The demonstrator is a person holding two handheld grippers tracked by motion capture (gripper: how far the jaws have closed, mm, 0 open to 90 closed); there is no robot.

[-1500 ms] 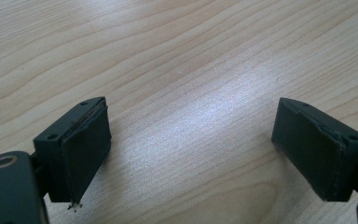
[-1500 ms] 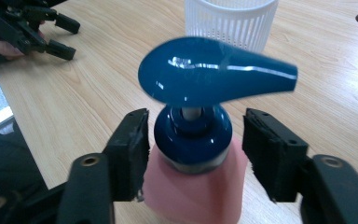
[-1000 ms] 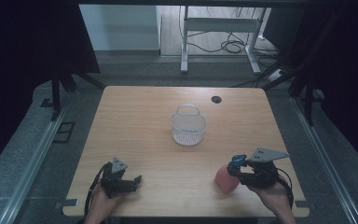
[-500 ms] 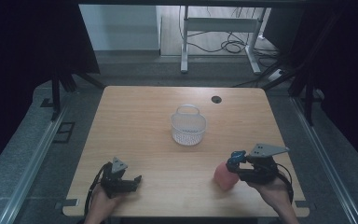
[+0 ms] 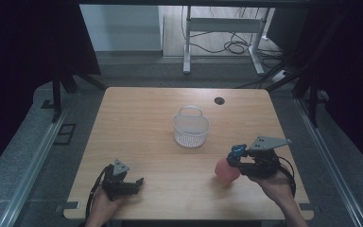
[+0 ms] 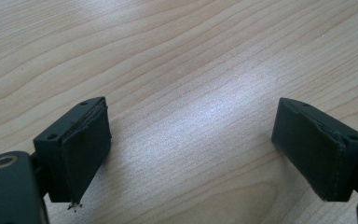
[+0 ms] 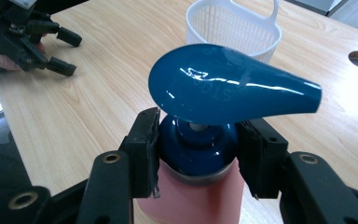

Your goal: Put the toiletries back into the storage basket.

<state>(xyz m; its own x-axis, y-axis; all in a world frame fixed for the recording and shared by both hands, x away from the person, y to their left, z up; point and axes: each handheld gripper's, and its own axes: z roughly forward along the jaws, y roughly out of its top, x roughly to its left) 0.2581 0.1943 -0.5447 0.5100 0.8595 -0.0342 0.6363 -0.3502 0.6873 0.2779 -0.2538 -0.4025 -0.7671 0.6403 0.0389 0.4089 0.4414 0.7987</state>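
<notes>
Now the pink bottle (image 7: 193, 196) is clamped by its blue collar between the right gripper (image 7: 198, 151) pads; it should be kept upright when carried toward the basket (image 5: 191, 128). Nothing is held between the spread left gripper (image 6: 191, 149) pads.

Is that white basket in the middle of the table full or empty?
Empty. Through the white basket's mesh wall only the table shows, and nothing lies inside it.

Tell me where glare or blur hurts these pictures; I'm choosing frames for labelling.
Right gripper view: glare streaks on the glossy blue pump head of the pink bottle. Left gripper view: a pale sheen on the wooden table, black pads sharp. High view: dim, dark surroundings.
</notes>
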